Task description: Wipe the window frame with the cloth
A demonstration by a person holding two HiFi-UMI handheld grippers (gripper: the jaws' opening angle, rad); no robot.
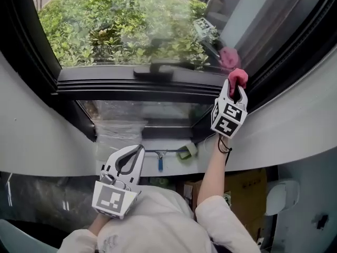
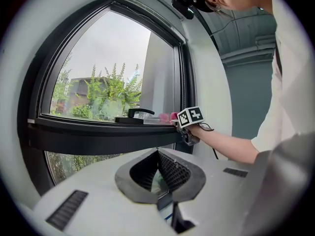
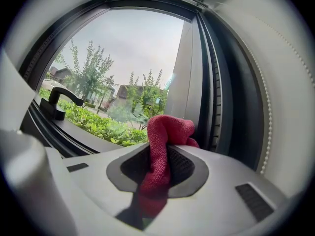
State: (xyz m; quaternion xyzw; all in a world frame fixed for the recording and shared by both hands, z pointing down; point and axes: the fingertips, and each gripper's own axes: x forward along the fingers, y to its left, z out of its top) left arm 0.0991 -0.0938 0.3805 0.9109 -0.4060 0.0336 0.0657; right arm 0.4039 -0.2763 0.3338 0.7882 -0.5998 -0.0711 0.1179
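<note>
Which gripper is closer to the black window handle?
Right. The right gripper, clamping the red cloth, is at the dark window frame level with the black lever handle; the left gripper hangs well below it.

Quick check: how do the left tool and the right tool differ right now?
The right tool is shut on the red cloth; the left tool is shut on nothing. The right tool is raised to the window frame at its right corner; the left tool hangs low, clear of it. Both share the same white build.
</note>
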